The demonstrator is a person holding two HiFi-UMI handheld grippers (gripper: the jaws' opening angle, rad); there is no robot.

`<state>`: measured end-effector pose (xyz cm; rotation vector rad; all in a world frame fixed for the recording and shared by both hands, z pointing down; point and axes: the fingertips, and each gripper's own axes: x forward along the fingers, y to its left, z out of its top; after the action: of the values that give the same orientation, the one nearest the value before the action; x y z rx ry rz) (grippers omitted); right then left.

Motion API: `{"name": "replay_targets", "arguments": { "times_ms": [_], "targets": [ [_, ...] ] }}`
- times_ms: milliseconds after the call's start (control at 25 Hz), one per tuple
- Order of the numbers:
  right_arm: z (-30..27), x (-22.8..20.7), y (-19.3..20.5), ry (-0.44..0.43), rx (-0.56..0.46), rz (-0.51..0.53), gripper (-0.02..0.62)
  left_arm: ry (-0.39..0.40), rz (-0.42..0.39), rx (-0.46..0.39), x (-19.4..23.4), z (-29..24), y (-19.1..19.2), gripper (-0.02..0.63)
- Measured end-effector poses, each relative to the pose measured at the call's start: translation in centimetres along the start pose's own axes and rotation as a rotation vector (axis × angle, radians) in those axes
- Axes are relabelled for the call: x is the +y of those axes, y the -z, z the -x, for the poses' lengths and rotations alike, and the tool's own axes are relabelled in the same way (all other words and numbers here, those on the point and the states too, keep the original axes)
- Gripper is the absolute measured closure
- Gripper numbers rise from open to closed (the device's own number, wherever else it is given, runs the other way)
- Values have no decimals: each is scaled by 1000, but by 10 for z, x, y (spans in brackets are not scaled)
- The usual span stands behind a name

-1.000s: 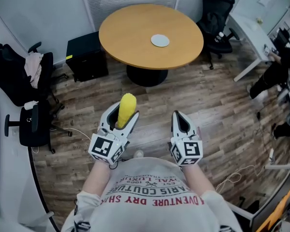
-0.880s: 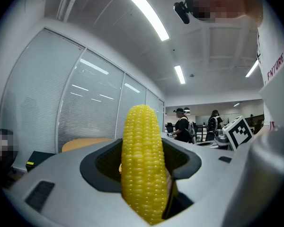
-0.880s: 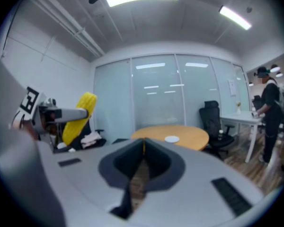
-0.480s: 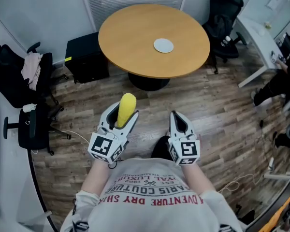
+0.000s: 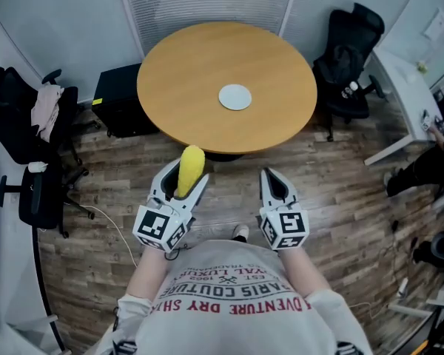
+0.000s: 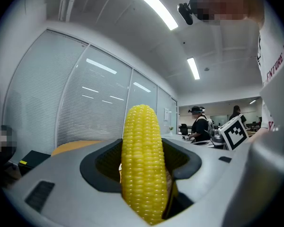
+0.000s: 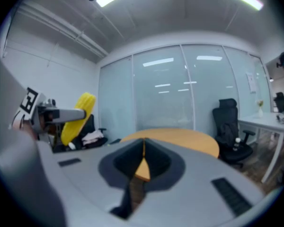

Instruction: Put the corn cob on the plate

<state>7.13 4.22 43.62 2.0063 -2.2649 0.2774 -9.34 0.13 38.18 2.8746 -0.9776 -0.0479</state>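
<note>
A yellow corn cob (image 5: 190, 170) stands between the jaws of my left gripper (image 5: 185, 174), which is shut on it; in the left gripper view the corn cob (image 6: 142, 164) fills the gap, tip outward. My right gripper (image 5: 270, 176) is beside it, shut and holding nothing, with its tips meeting (image 7: 143, 143). Both grippers hover over the wooden floor just short of the round wooden table (image 5: 185, 72). A small white plate (image 5: 235, 97) lies near the middle of that table, ahead of the grippers. In the right gripper view the corn cob (image 7: 78, 117) shows at the left.
A black cabinet (image 5: 118, 102) stands left of the table. Black office chairs stand at the left (image 5: 22, 124) and the right (image 5: 351, 58). A white desk (image 5: 414, 87) is at the far right. A cable (image 5: 107, 224) lies on the floor.
Both grippers have been carried forward toward the table, so the table and plate now lie closer in the head view. The corn cob stays gripped in the left gripper.
</note>
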Motion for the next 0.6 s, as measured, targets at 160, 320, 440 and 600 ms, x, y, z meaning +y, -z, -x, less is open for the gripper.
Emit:
{"name": "replay_targets", "arguments": {
  "times_ms": [160,320,440,600],
  "targets": [
    [-14,-55,-2,-34,30,-9,566,-33,11,-7,-15,-53,3,325],
    [-31,-94,1,-61,62,1,566,-57,24,-3,-18,-97,8,325],
    [-46,-115,8,-74,86,-15,566,-69,36,28,-16,-123,20,325],
    [-77,-132,14,-97,111,-20,566,-83,45,59,2,-157,29,325]
  ]
}}
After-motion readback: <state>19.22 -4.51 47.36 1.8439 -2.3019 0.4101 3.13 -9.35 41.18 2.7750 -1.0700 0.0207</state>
